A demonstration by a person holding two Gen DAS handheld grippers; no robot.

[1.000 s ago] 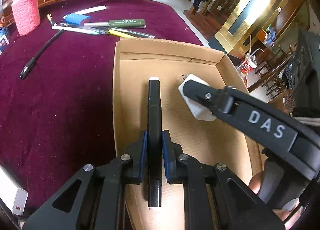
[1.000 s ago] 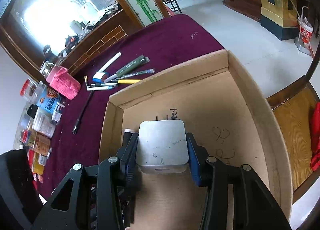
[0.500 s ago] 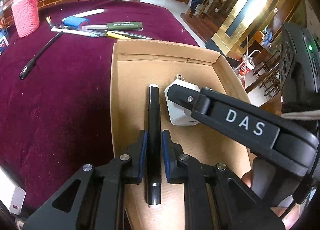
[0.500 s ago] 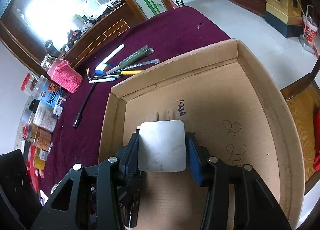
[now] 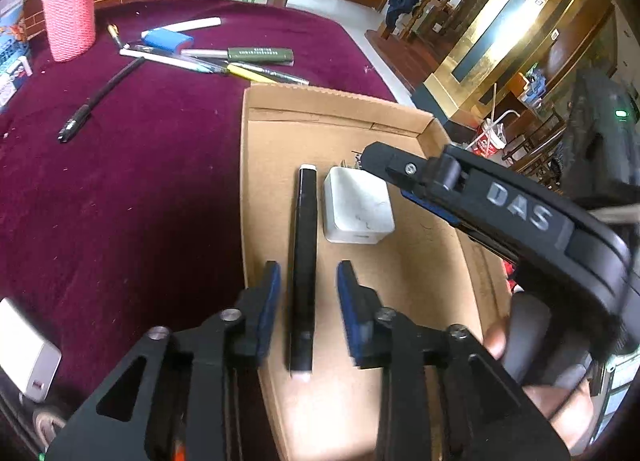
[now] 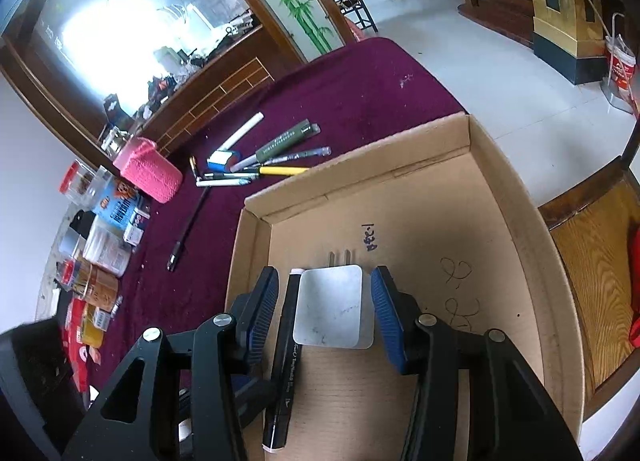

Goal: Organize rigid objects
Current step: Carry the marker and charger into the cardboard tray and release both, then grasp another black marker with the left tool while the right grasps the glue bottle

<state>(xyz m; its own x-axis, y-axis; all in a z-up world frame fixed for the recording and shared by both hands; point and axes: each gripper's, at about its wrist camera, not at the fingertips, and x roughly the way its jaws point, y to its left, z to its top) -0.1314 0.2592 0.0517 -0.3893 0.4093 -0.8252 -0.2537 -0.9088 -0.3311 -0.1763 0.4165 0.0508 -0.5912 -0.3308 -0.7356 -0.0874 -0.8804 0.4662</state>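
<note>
right wrist, cardboard box (image 6: 516,197), marker (image 6: 285,357), charger (image 6: 333,307) inside

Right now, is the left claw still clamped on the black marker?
No, the left claw stands open, with gaps on both sides of the black marker lying in the cardboard box.

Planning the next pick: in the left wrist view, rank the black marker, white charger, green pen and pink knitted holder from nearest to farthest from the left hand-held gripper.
1. Black marker, lying in the cardboard box between the open fingers of the left hand-held gripper.
2. White charger, just right of the marker.
3. Green pen, on the cloth beyond the box.
4. Pink knitted holder, far left.
</note>
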